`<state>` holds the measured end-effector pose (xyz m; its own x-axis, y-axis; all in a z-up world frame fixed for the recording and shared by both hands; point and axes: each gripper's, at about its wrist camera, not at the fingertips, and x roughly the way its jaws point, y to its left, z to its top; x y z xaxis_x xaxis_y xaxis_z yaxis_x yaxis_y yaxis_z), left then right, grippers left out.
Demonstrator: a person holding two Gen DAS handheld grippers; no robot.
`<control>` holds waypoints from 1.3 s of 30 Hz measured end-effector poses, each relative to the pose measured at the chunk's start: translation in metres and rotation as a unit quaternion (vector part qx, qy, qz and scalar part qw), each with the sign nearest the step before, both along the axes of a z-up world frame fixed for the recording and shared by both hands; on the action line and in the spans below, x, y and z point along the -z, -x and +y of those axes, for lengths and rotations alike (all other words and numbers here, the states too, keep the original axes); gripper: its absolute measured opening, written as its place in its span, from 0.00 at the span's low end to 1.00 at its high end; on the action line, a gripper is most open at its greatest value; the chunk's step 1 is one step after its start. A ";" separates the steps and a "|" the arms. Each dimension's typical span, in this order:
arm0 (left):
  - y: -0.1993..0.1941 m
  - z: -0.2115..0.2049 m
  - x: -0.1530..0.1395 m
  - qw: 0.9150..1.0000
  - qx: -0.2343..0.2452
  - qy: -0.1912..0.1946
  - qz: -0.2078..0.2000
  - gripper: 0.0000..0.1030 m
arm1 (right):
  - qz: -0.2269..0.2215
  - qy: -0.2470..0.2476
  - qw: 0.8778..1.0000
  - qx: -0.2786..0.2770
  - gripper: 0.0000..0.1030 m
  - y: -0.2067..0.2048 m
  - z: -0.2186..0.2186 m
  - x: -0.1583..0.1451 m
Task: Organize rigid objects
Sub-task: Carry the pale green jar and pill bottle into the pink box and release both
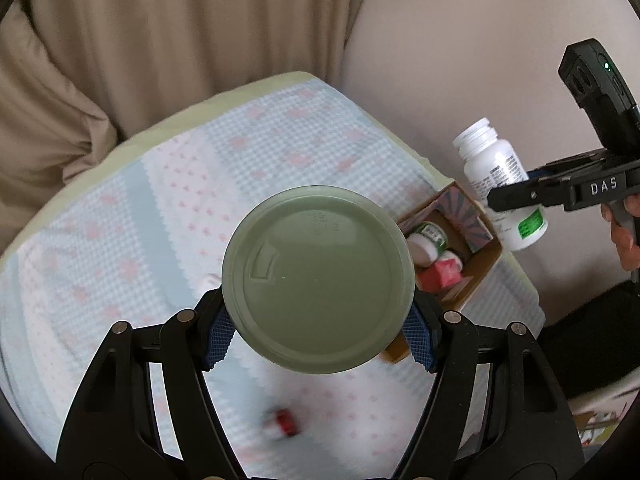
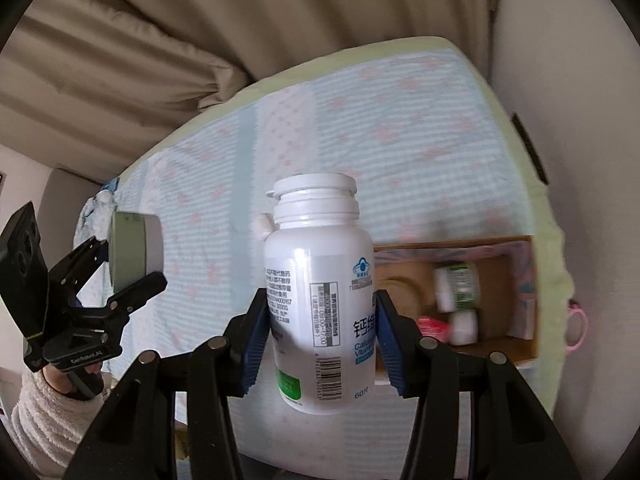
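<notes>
Left hand-held gripper (image 1: pixel 320 334): its blue pads pinch a grey-green jar (image 1: pixel 318 280) from both sides, lid toward the camera, held above the bed (image 1: pixel 160 200).
Bed: covered by a pale blue and white cloth with pink marks; a small red thing (image 1: pixel 285 422) lies on it below the jar (too blurred to name).
Box (image 1: pixel 486 258): open cardboard, on the bed's right edge, just right of the jar; a green-labelled bottle (image 1: pixel 430 236) and a red packet (image 1: pixel 440 276) lie inside.
Right hand-held gripper (image 2: pixel 320 336): pads clamp a white pill bottle (image 2: pixel 320 300) at mid-body, cap up, slightly tilted, in the air left of the box.
Person: a fingertip (image 1: pixel 626 240) and, in the right wrist view, a white fuzzy sleeve (image 2: pixel 44 416) behind the left gripper.
</notes>
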<state>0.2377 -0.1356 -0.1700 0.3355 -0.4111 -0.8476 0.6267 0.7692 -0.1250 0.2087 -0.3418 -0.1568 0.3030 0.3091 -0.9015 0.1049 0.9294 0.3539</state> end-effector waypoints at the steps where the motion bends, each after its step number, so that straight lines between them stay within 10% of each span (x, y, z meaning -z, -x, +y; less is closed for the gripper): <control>1: 0.001 -0.009 0.006 1.000 -0.002 0.001 0.005 0.66 | 0.004 0.010 1.000 0.001 0.45 0.001 -0.015 0.005; 17: 0.014 -0.144 0.125 0.996 0.003 -0.038 0.087 0.66 | 0.072 0.015 0.996 0.047 0.45 0.023 -0.128 0.116; 31: 0.019 -0.177 0.207 0.985 0.021 -0.123 0.123 0.66 | 0.098 -0.012 0.993 0.068 0.46 0.030 -0.141 0.189; 33: 0.020 -0.181 0.209 0.982 0.026 -0.140 0.122 0.85 | 0.095 -0.015 0.994 0.060 0.46 0.029 -0.140 0.192; 34: 0.020 -0.180 0.207 0.983 0.027 -0.141 0.114 0.99 | 0.094 -0.013 0.994 0.056 0.48 0.028 -0.138 0.193; 36: 0.022 -0.175 0.197 0.986 0.027 -0.132 0.097 1.00 | 0.088 -0.002 0.994 0.059 0.67 0.028 -0.137 0.190; 37: 0.022 -0.171 0.194 0.987 0.025 -0.128 0.098 1.00 | 0.085 0.010 0.994 0.067 0.92 0.028 -0.138 0.188; 39: 0.023 -0.161 0.192 0.987 0.014 -0.125 0.102 1.00 | 0.070 0.013 0.994 0.079 1.00 0.030 -0.141 0.181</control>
